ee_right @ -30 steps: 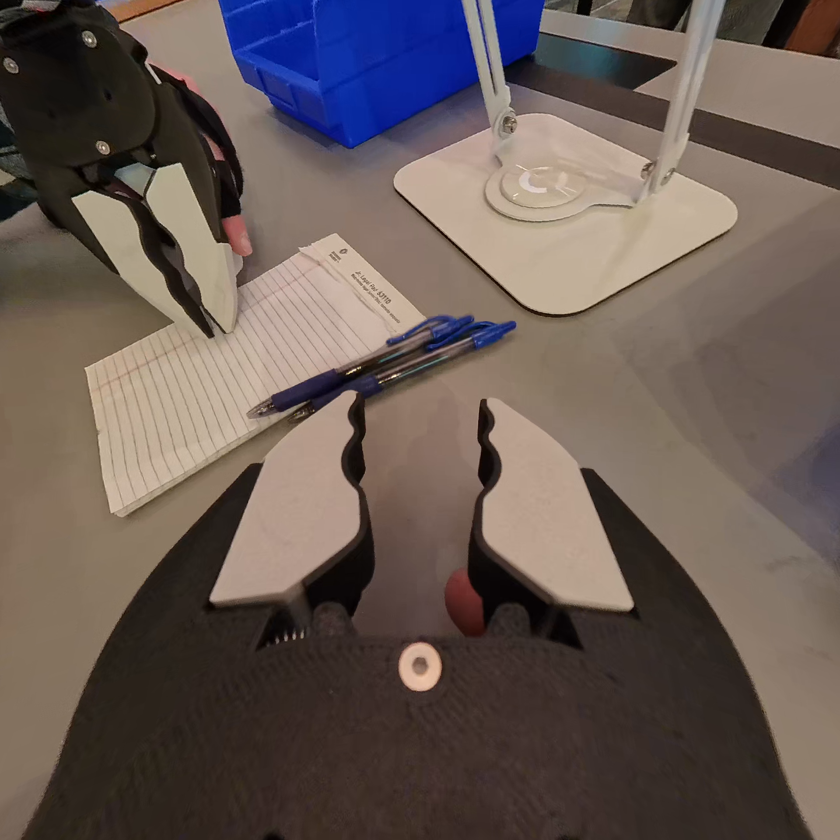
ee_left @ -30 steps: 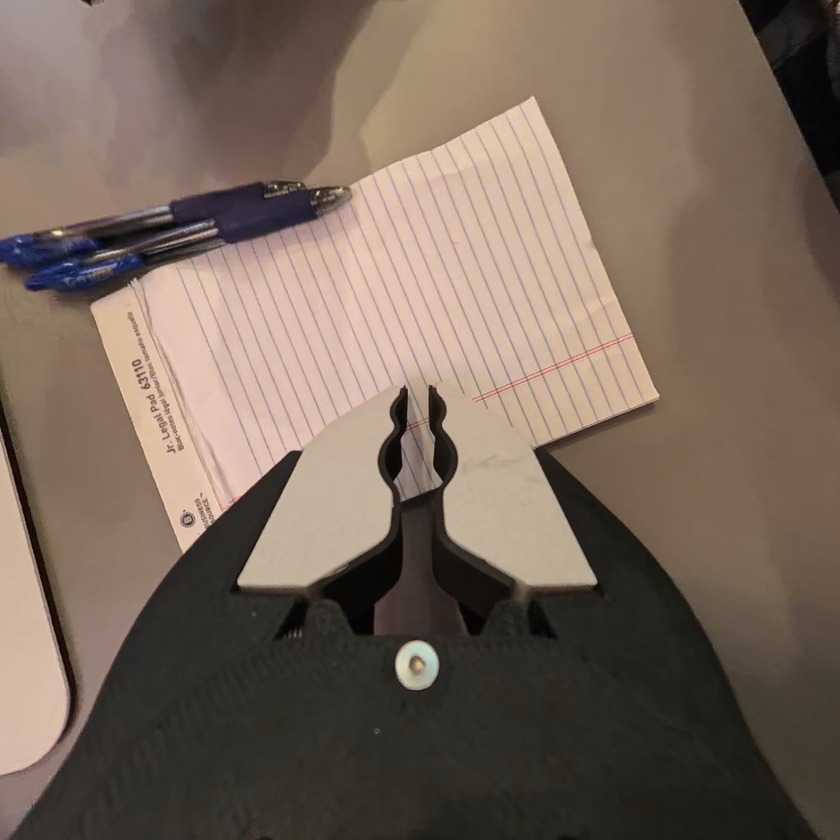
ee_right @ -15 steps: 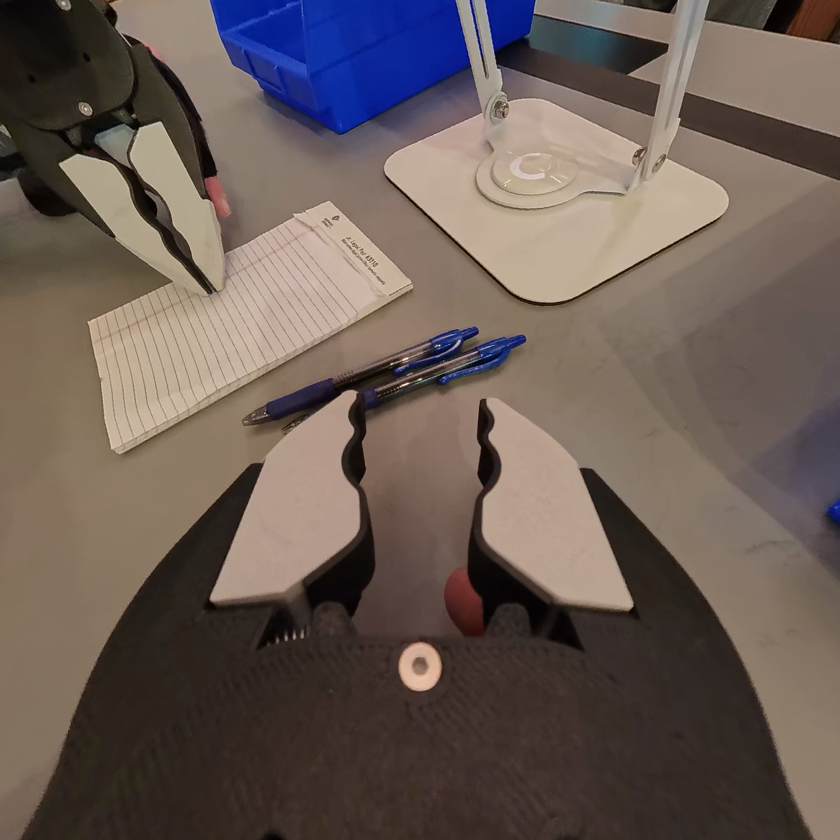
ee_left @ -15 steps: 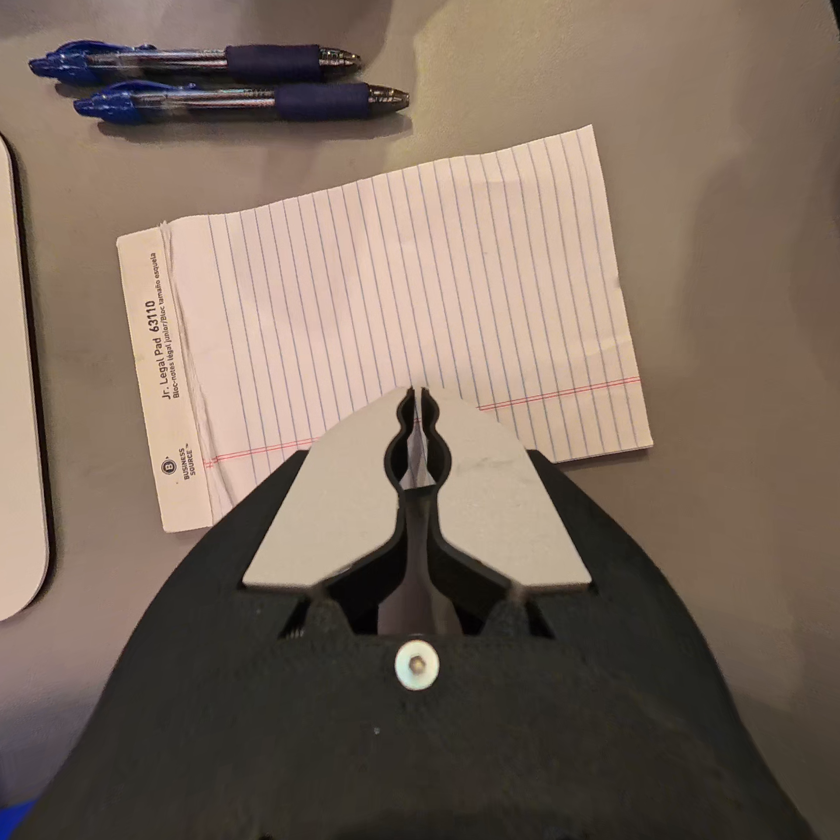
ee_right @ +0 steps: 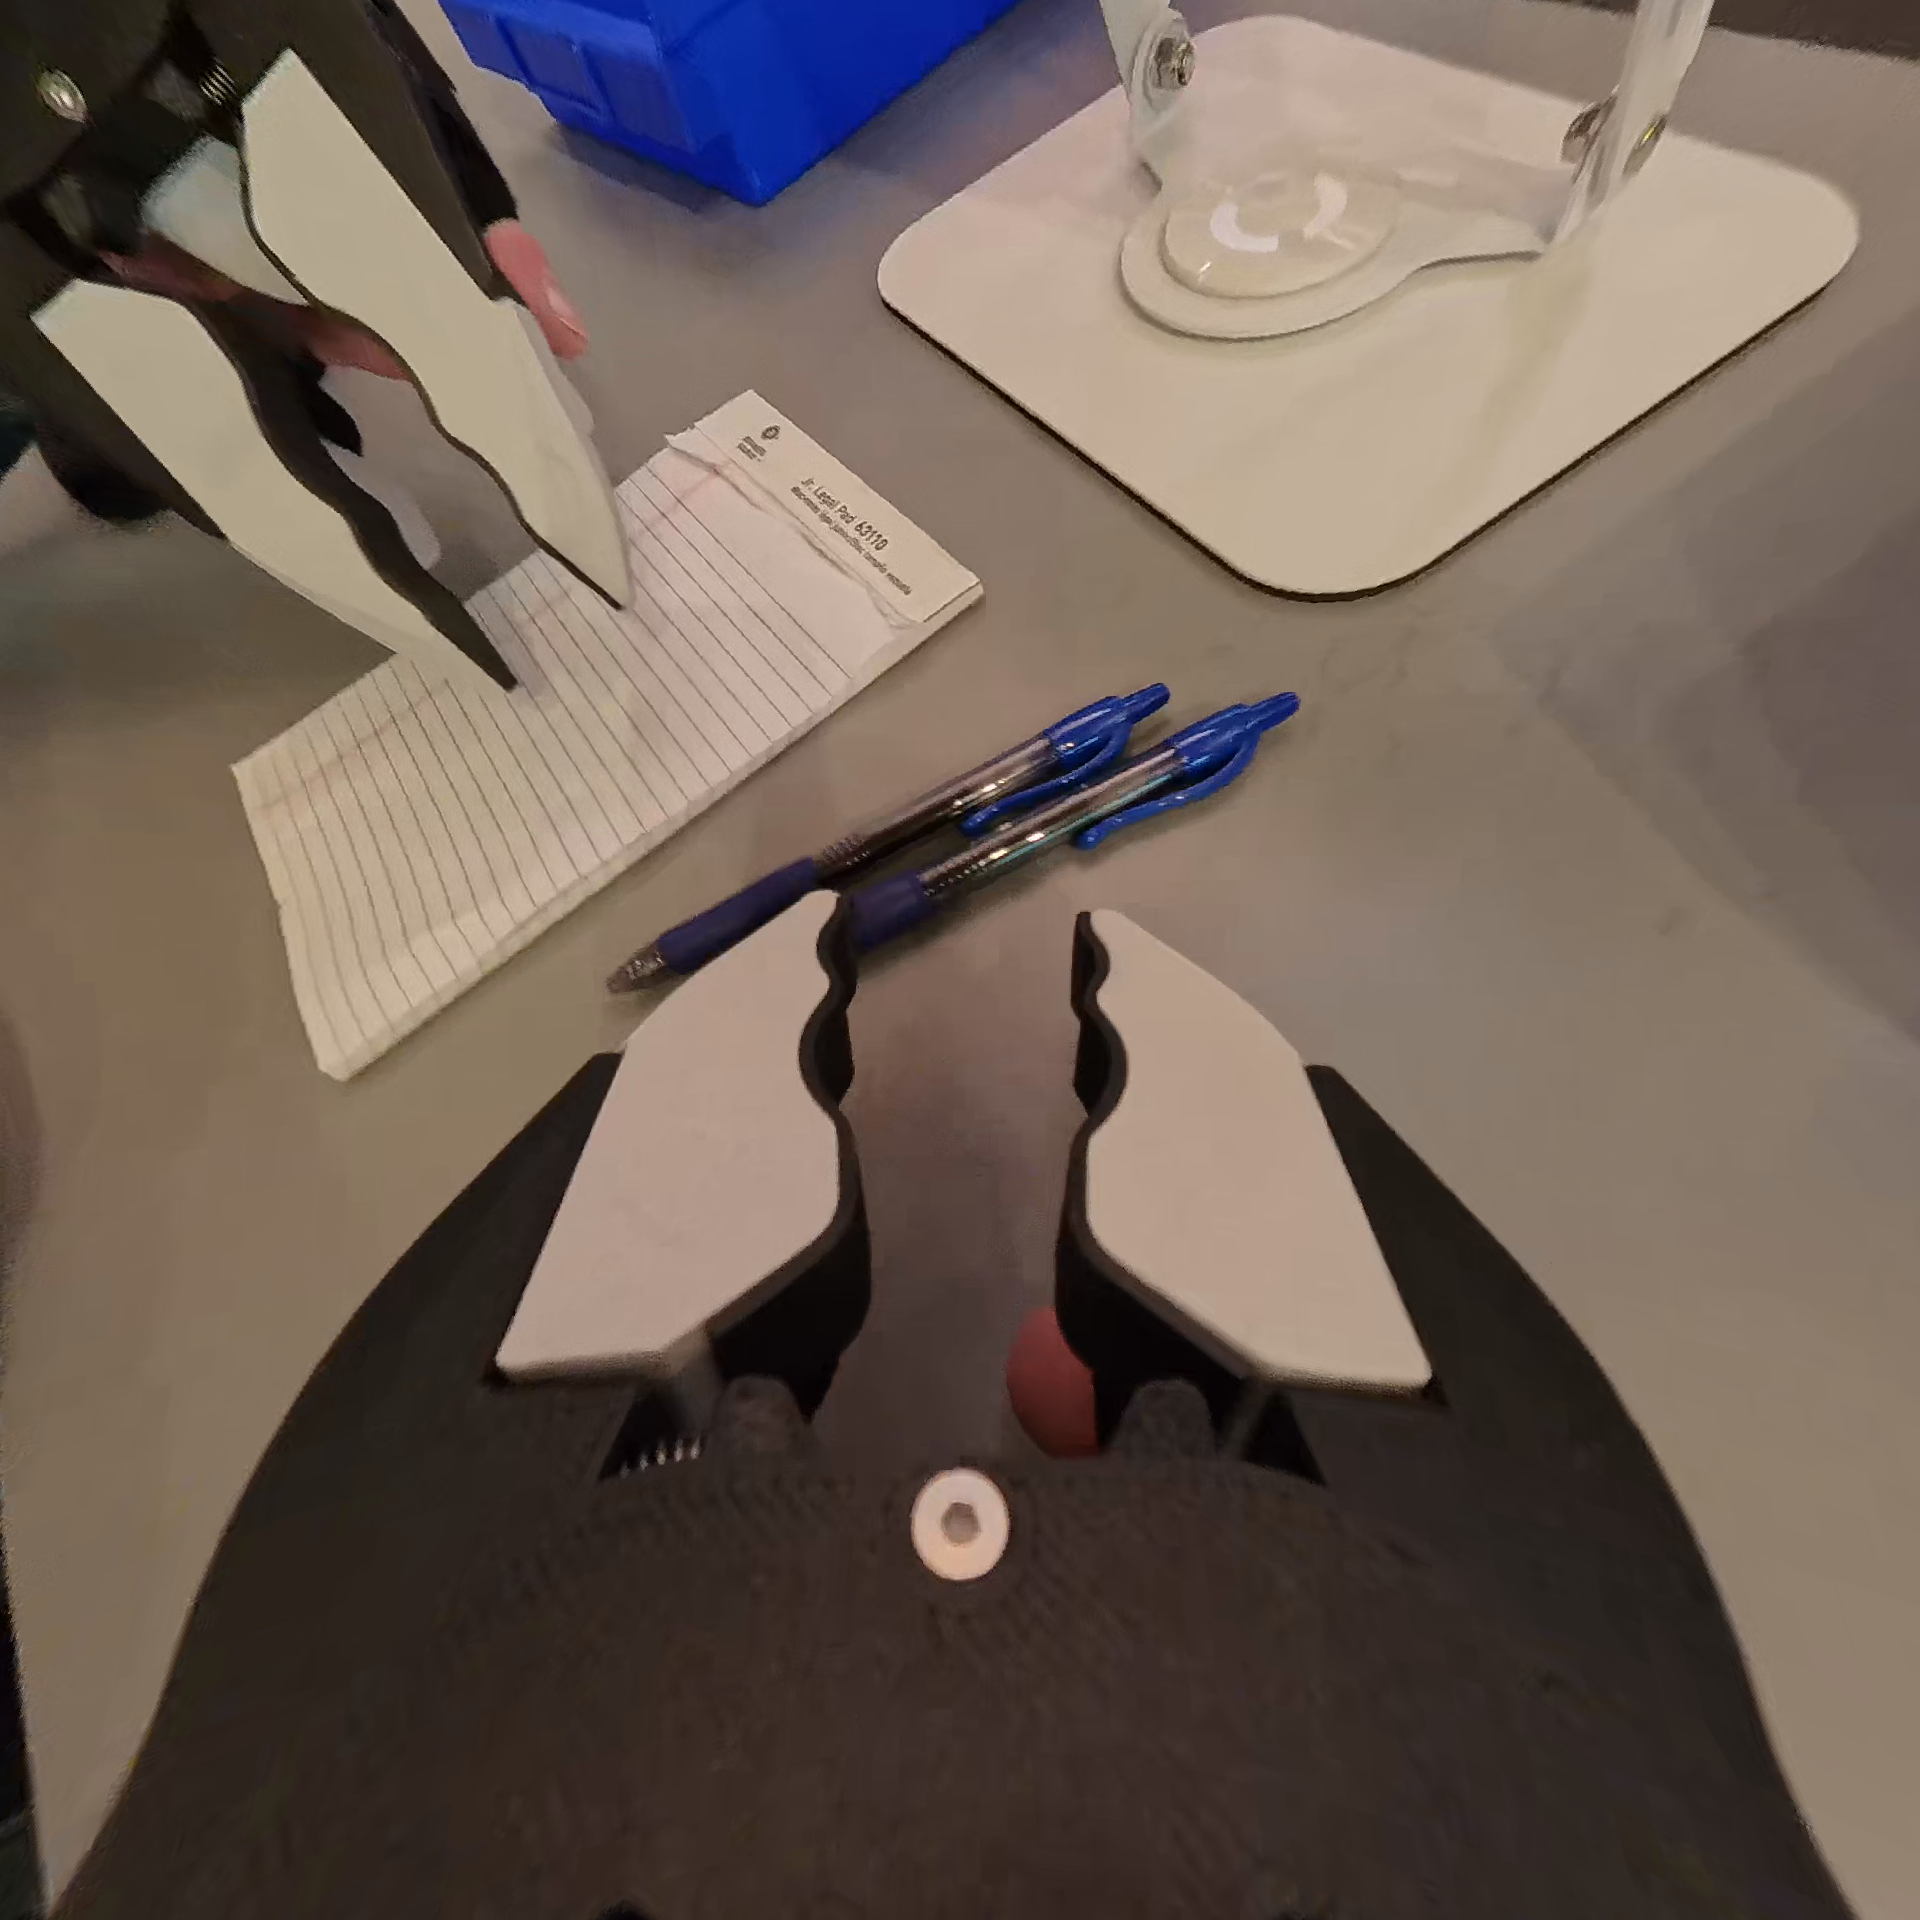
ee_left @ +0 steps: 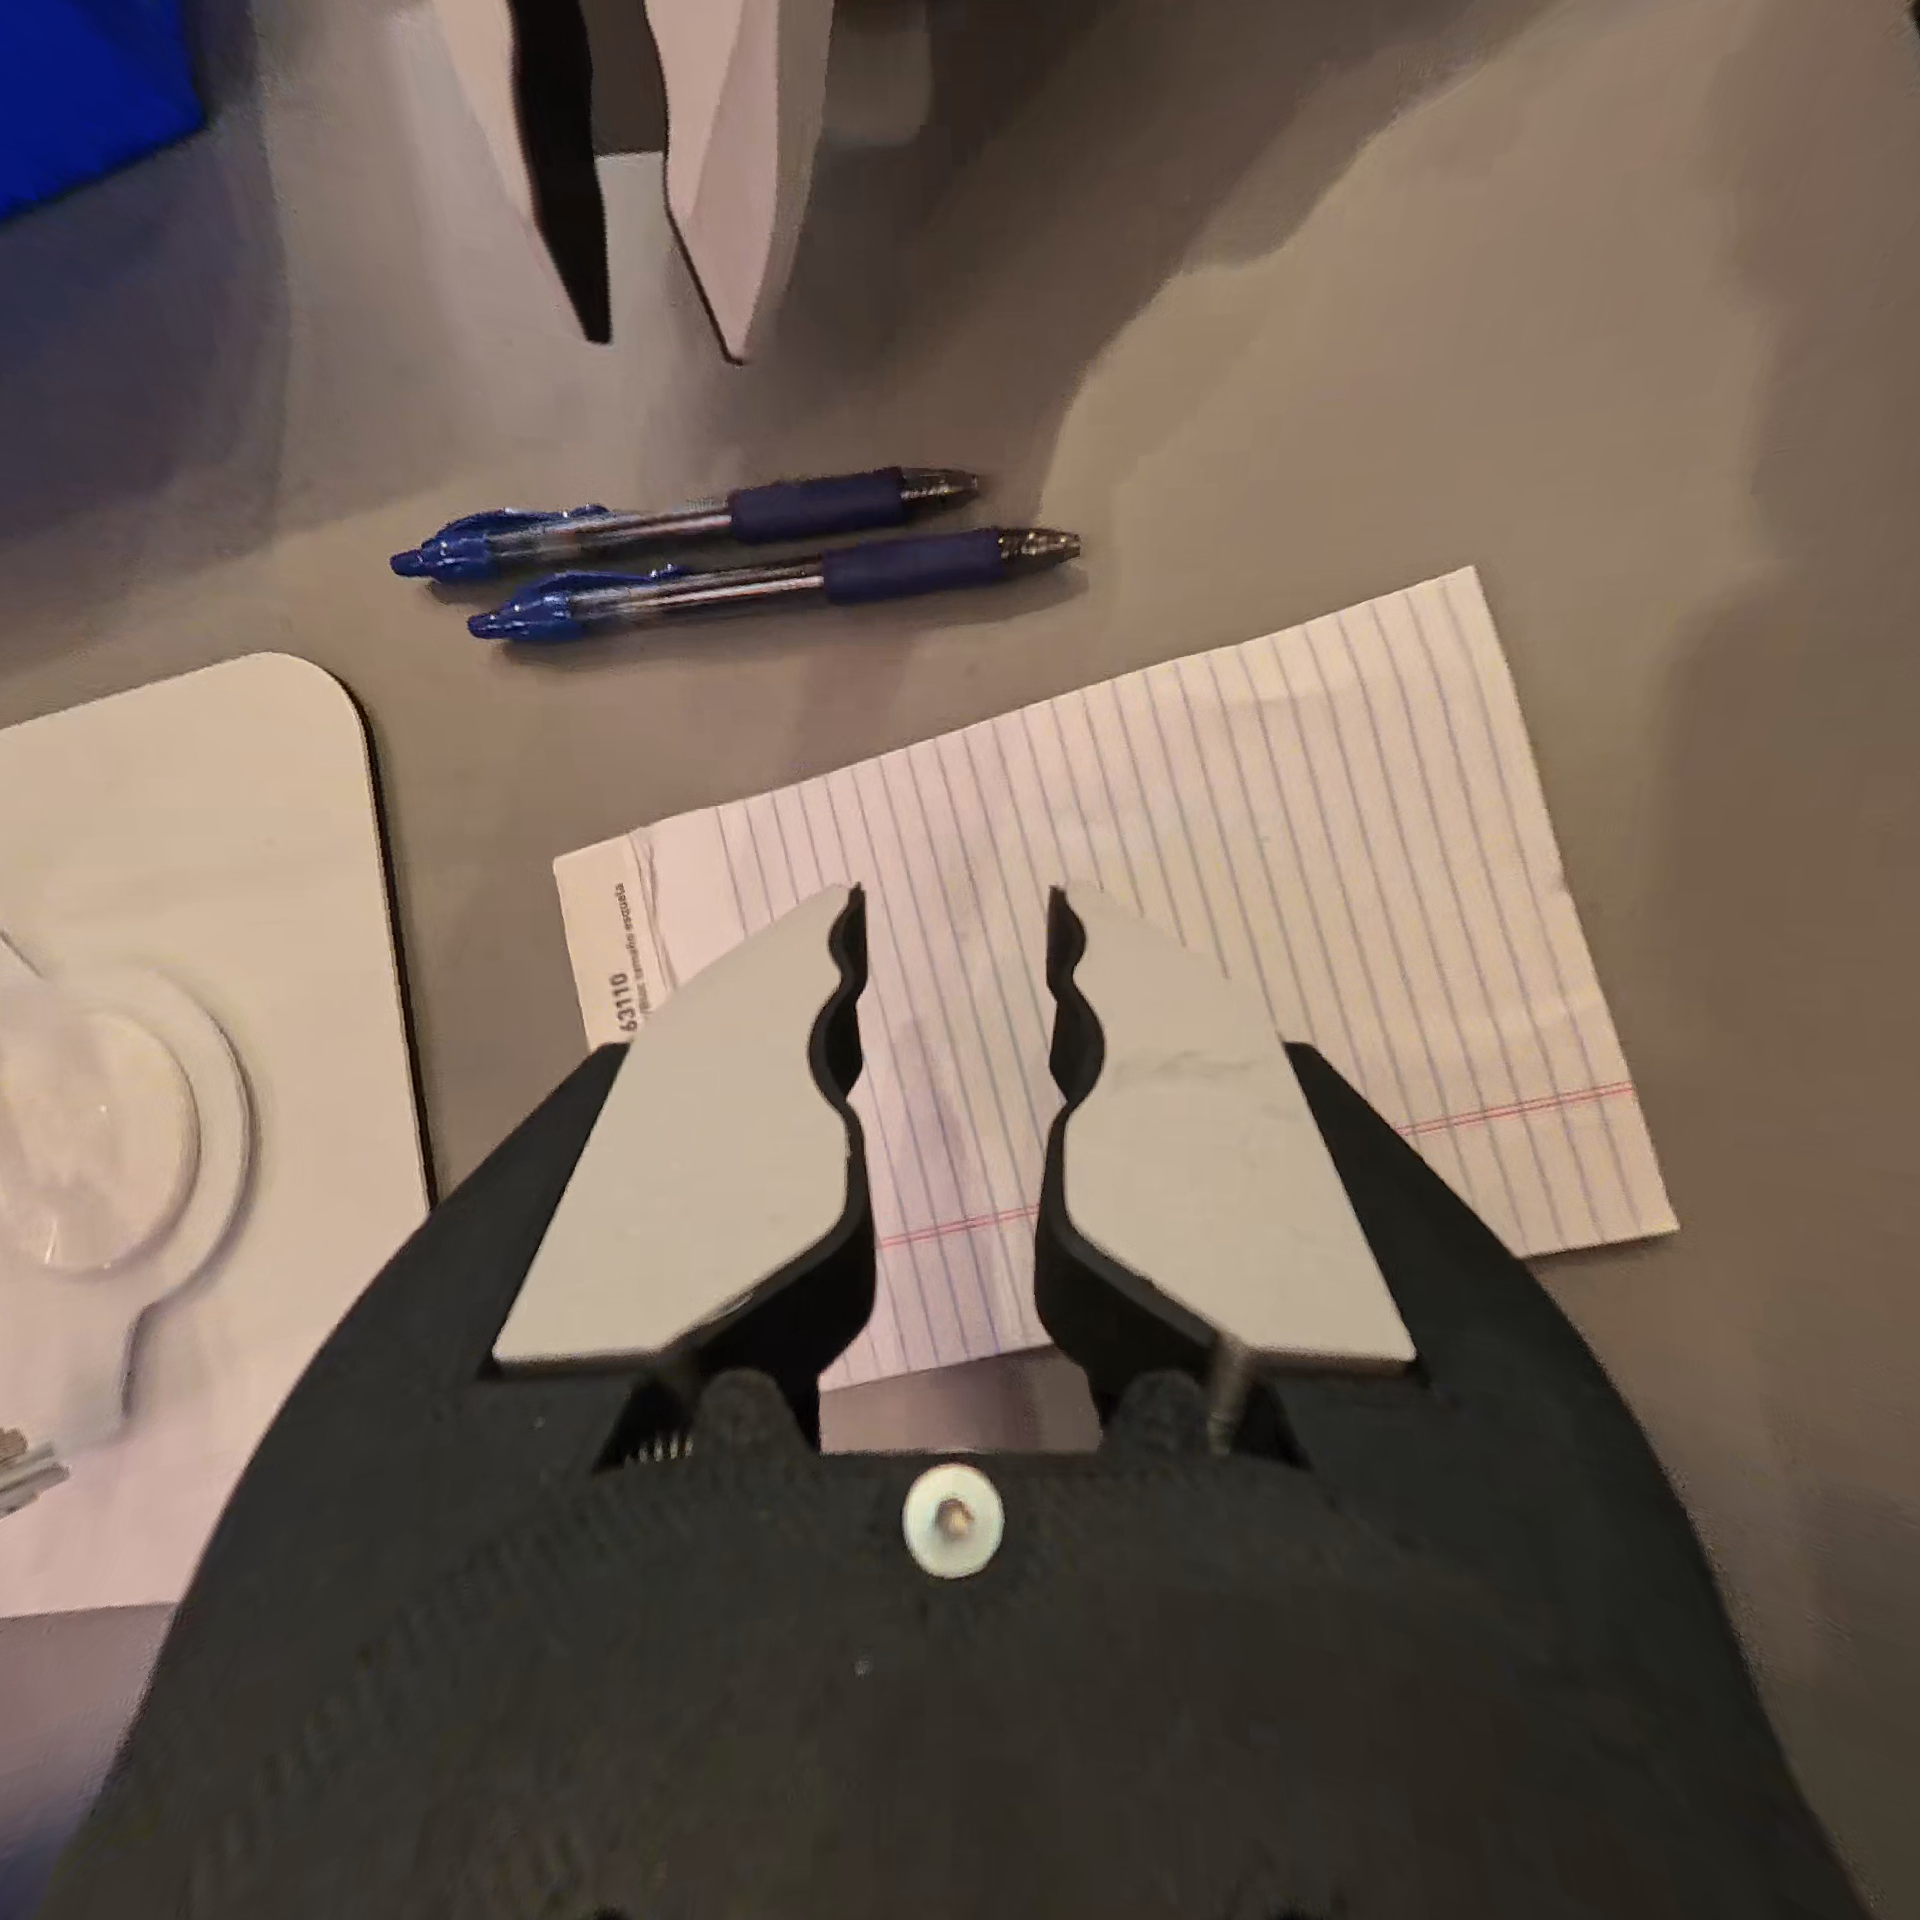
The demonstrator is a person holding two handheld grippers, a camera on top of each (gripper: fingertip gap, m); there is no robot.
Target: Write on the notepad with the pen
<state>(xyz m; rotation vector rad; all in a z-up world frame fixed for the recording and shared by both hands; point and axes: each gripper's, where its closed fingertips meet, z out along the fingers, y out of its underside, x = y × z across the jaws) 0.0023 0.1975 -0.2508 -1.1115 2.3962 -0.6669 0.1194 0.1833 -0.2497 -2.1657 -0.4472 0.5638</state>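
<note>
Two blue pens [ee_right: 935,821] lie side by side on the grey counter [ee_right: 1558,935], just ahead of the right claw [ee_right: 956,920], whose jaws stand well apart with nothing between them but bare counter; its left fingertip [ee_right: 821,925] overlaps the nearer pen's grip in this view, and whether it touches cannot be told. The pad [ee_right: 499,810] lies flat to the left of that claw, near the pens but apart from them. The left claw [ee_left: 954,891] hangs over the pad [ee_left: 1299,883], jaws open and holding nothing, the lined sheet showing in the gap; from the right wrist view its tips sit low over the paper, contact unclear. A fingertip [ee_right: 540,291] of the person's hand shows behind it. One container is in sight: a blue bin [ee_right: 727,83] far ahead of the right claw, its inside hidden. Beside it stands a white base plate [ee_right: 1403,416] carrying a stand.
</note>
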